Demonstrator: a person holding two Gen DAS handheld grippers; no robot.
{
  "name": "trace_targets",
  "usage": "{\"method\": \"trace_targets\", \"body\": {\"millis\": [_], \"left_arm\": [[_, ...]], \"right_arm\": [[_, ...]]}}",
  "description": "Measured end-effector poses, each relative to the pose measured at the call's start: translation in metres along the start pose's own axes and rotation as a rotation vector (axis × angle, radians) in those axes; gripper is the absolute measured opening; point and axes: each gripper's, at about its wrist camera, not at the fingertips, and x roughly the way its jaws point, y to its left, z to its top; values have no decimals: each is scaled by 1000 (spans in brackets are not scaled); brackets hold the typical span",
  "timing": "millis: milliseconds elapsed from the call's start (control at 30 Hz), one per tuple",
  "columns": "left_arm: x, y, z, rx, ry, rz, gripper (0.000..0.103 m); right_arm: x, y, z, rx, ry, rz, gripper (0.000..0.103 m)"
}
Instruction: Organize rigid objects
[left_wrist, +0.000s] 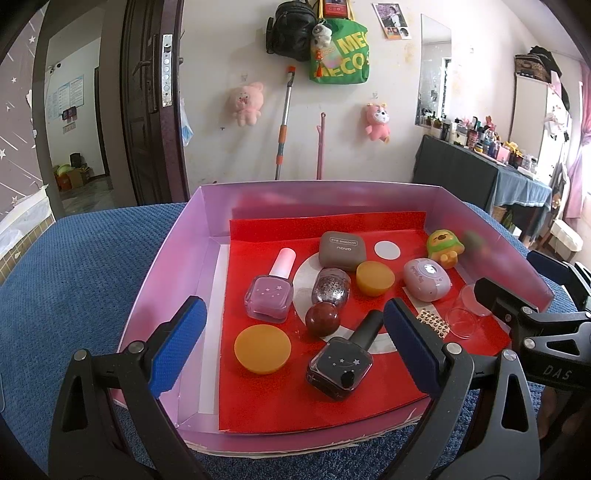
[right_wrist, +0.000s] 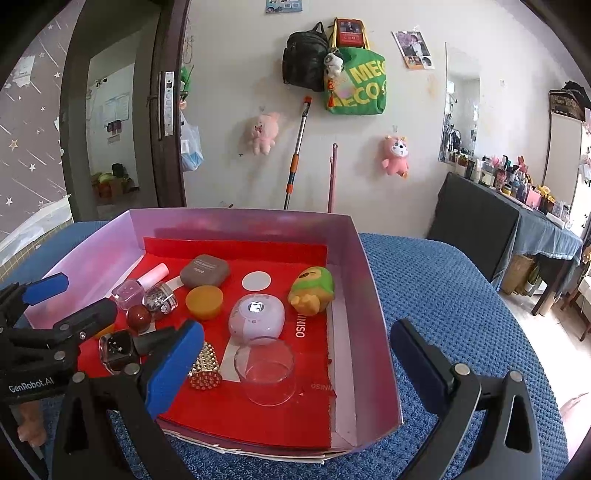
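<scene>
- My left tool (left_wrist: 295, 343) is spread wide and holds nothing; its blue pads hang over the near edge of the pink box (left_wrist: 173, 258), with the black nail polish bottle (left_wrist: 341, 360) lying between them.
- My right tool (right_wrist: 295, 363) is spread just as wide and is empty too. Its left pad sits over the box's near side, its right pad outside the right wall (right_wrist: 373, 295), over the blue desk cover (right_wrist: 461, 288).
- Nearest in the box, on the red liner (right_wrist: 258, 417): a clear glass cup (right_wrist: 266, 371) lying on its side, a studded gold piece (right_wrist: 205, 365) just left of it, and an orange round lid (left_wrist: 262, 349) at the front left.
- Mid box: a dark red ball (left_wrist: 322, 319), a glitter bottle (left_wrist: 331, 286) touching it, a pink nail polish bottle (left_wrist: 271, 291), an orange cup (left_wrist: 375, 278) and a lilac oval case (right_wrist: 256, 314), all close together.
- Far side: a grey eye shadow case (left_wrist: 342, 248), a white disc (left_wrist: 387, 250) and a green-and-yellow toy (right_wrist: 313, 291) near the right wall.
- Bare liner lies along the near edge and behind the far row; a white strip runs inside the left wall.
- Beyond the box the desk cover stretches open on both sides to its edges.
</scene>
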Motion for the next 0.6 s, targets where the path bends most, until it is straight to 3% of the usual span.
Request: {"method": "trace_targets", "body": {"millis": [600], "left_arm": [[-3, 2, -1, -2, -7, 12, 98]], "right_arm": [[1, 1, 0, -1, 2, 0, 103]]}}
